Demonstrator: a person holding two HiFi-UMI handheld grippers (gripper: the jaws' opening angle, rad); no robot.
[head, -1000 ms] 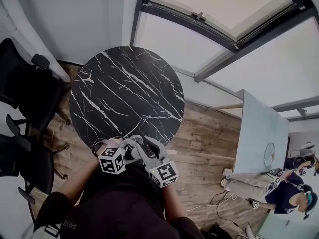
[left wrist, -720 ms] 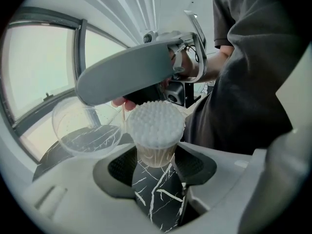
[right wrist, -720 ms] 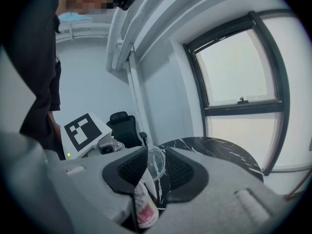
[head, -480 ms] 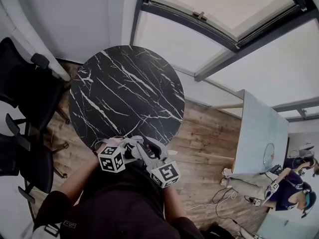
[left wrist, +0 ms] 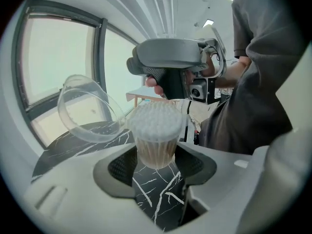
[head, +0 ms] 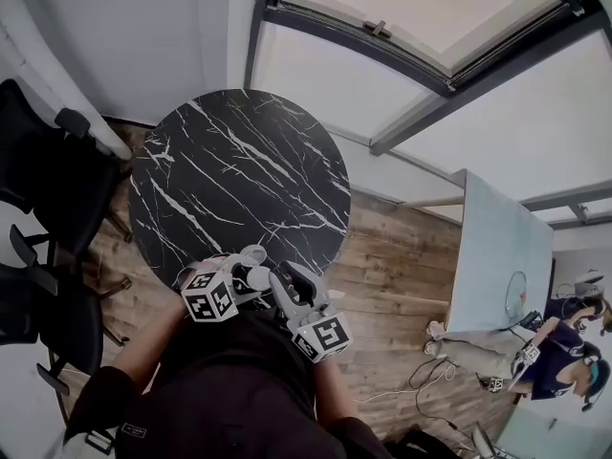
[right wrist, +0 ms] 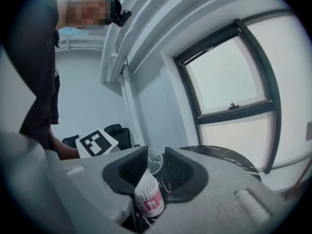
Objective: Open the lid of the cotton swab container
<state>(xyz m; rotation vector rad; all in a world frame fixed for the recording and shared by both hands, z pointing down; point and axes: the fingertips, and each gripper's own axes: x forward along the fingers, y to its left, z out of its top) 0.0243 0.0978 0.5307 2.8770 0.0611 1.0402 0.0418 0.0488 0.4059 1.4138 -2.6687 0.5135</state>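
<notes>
Opening step looks complete: lid [left wrist: 87,108] hangs swung back beside the cotton swab container [left wrist: 155,130], which the left gripper [left wrist: 155,167] clamps. Right gripper [right wrist: 156,168], above the container, is apparently released. Next: withdraw it.

Cotton swab container [left wrist: 155,150]: clear, smooth plastic wall; tan stems inside; white fluffy cotton tips on top. Lid [left wrist: 87,108]: clear glossy plastic. Left gripper [left wrist: 156,164] and right gripper [right wrist: 156,161]: matt grey plastic shells; pads [left wrist: 121,167] black, finely ribbed, rubber-like. Counter [head: 239,170]: black stone look, white veins, smooth. Floor [head: 402,275]: wood planks, matt.
</notes>
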